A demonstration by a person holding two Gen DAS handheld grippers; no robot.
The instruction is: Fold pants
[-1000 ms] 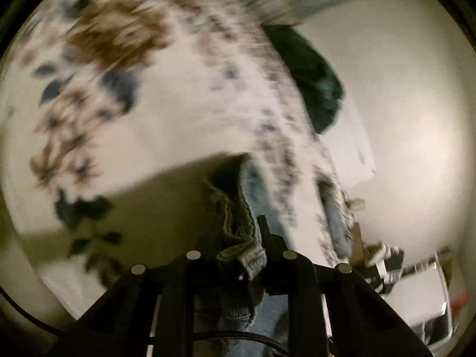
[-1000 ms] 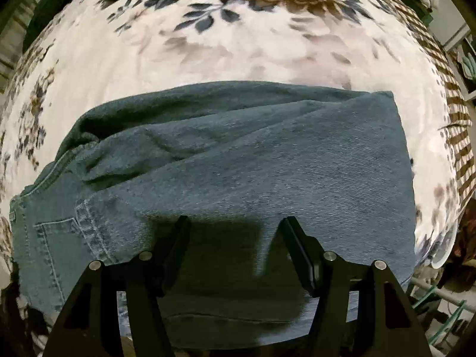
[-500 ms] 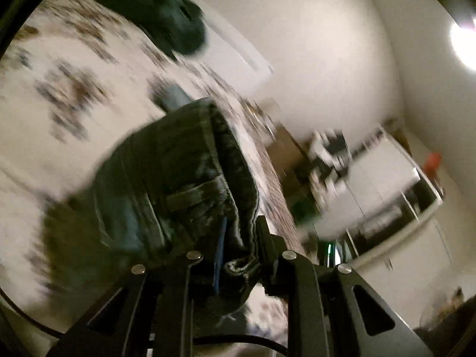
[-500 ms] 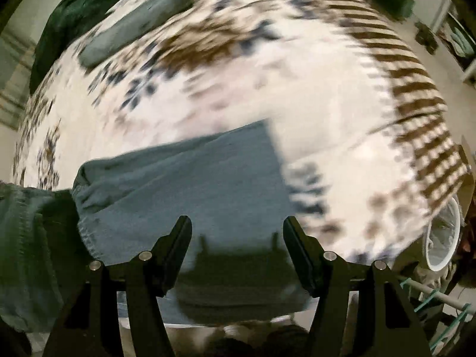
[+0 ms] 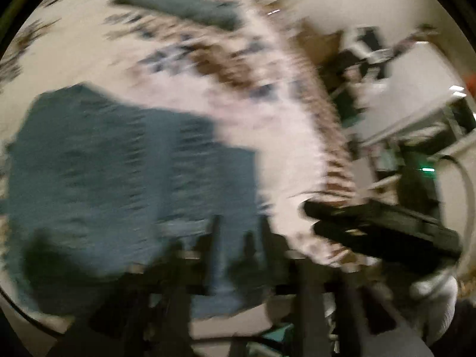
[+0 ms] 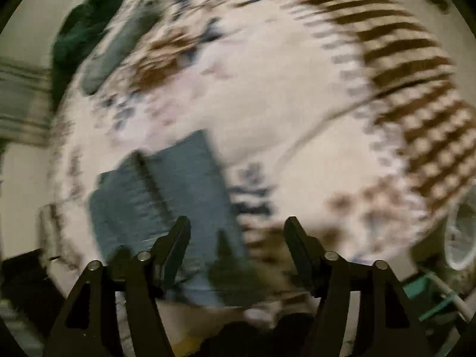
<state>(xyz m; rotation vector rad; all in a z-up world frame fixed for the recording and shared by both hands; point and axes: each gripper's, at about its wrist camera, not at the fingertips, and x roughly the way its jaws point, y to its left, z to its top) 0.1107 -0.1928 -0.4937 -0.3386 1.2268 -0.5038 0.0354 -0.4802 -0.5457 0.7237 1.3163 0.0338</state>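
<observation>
- Your right tongs (image 6: 236, 238) hang above the bed, spread wide with nothing between the fingers; they point toward 12 o'clock across the bedspread (image 6: 282, 95).
- Your left tongs (image 5: 238, 238) are badly blurred. You cannot tell from the left wrist view how far apart they stand, or whether any cloth sits between them.
- The pants (image 6: 166, 196) lie folded in a stack on the bed, at 10 o'clock from your right tongs; their near corner shows between the fingers.
- In the left wrist view the pants (image 5: 119, 184) fill the 9 o'clock side, flat on the bedspread (image 5: 267, 125).
- Your right tongs show at 4 o'clock in that view (image 5: 306, 217), near the bed's striped edge (image 5: 336, 154).
- Bare bedspread lies from 12 to 2 o'clock of the right tongs, up to the striped border (image 6: 410, 68).
- A folded grey garment (image 6: 119, 47) and a dark green one (image 6: 80, 29) lie at 10 to 11 o'clock, well apart from the pants.
</observation>
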